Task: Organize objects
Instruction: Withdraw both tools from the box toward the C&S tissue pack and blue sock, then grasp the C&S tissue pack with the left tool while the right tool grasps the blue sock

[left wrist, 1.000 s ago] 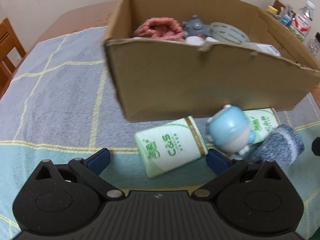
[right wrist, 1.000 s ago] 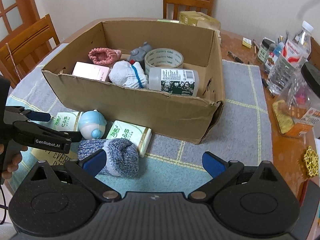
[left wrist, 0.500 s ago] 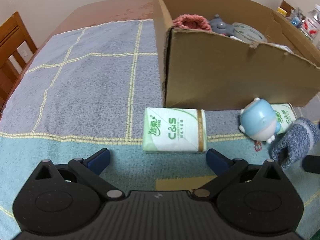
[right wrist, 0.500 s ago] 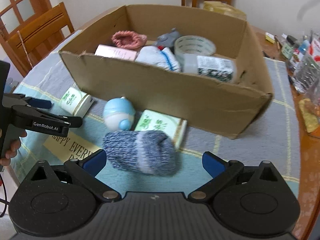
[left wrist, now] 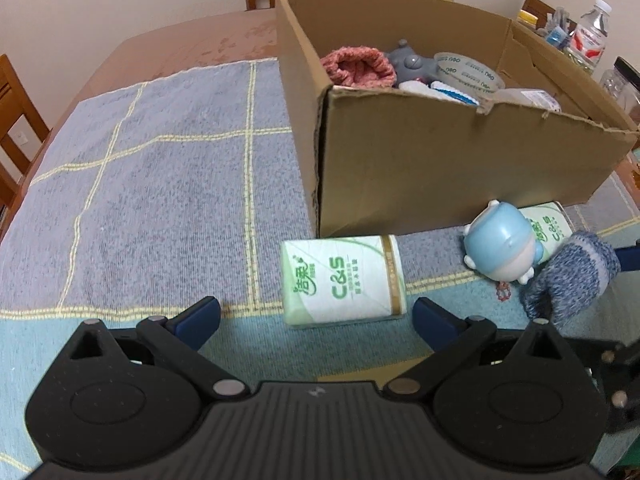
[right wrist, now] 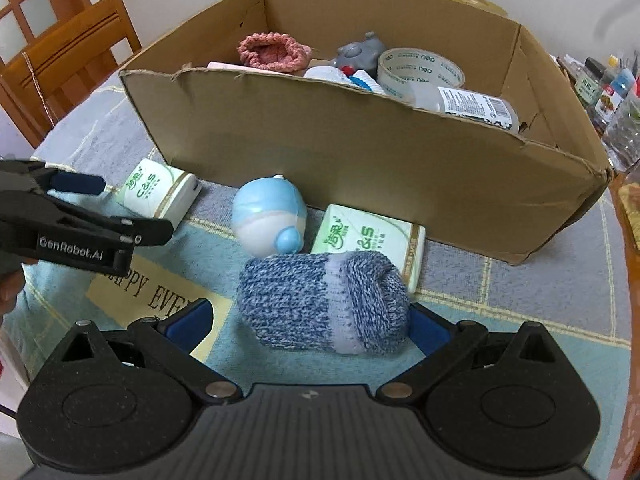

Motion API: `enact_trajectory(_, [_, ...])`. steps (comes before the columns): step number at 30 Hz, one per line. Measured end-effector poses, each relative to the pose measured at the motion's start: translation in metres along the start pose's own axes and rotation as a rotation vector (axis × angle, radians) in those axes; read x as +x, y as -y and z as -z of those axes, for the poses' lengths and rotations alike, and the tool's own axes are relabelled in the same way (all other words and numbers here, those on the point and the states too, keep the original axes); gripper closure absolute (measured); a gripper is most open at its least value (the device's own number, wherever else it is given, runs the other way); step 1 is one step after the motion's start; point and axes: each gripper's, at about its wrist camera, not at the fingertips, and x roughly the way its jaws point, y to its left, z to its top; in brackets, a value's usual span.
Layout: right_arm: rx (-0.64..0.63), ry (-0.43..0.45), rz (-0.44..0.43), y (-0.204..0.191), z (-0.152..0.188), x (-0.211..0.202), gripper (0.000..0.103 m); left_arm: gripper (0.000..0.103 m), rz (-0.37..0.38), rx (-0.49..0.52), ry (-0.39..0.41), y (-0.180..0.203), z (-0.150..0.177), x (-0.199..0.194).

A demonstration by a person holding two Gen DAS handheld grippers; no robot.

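Note:
A cardboard box (left wrist: 460, 160) (right wrist: 360, 152) stands on the cloth and holds a pink knit piece (right wrist: 272, 50), a grey toy (right wrist: 358, 52), a tape roll (right wrist: 420, 70) and a bottle (right wrist: 476, 106). In front of it lie a green tissue pack (left wrist: 342, 280) (right wrist: 160, 194), a light-blue round toy (left wrist: 502, 248) (right wrist: 270, 214), a second tissue pack (right wrist: 370, 244) and a rolled blue sock (right wrist: 324, 306) (left wrist: 572, 276). My left gripper (left wrist: 316, 316) is open just short of the first tissue pack. My right gripper (right wrist: 308, 320) is open, its fingers either side of the sock.
A grey and teal checked cloth (left wrist: 160, 184) covers the wooden table. Wooden chairs (right wrist: 68, 56) stand at the left and behind the box. Bottles and jars (left wrist: 588, 36) crowd the table's right side. The left gripper's body (right wrist: 76, 228) shows in the right wrist view.
My left gripper has swung leftward, now facing the first tissue pack squarely. My right gripper has come forward and lower, so the blue sock now lies between its fingers.

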Motion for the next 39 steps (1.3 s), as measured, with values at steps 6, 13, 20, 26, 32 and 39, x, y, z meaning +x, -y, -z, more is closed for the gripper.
enact_trajectory(6, [0.003, -0.015, -0.02, -0.011, 0.005, -0.008, 0.0, 0.001, 0.011, 0.026, 0.006, 0.001, -0.003, 0.007])
enact_trajectory(13, [0.044, -0.007, 0.021, -0.009, 0.009, -0.011, 0.0, 0.001, 0.006, 0.044, 0.018, 0.008, -0.009, 0.02])
enact_trajectory(20, [0.07, -0.012, 0.053, -0.006, 0.011, -0.005, 0.0, 0.001, -0.026, 0.038, 0.052, 0.008, -0.009, 0.022])
enact_trajectory(26, [0.067, -0.009, 0.065, -0.007, 0.009, 0.003, 0.0, 0.005, -0.043, 0.042, 0.068, 0.006, -0.005, 0.017])
enact_trajectory(32, [0.068, -0.005, 0.075, -0.008, 0.003, 0.013, 0.0, 0.016, -0.023, 0.063, 0.082, 0.019, -0.007, 0.016])
enact_trajectory(39, [0.034, 0.004, 0.118, -0.013, -0.004, 0.015, 0.015, 0.029, -0.011, 0.062, 0.082, 0.021, -0.009, 0.014])
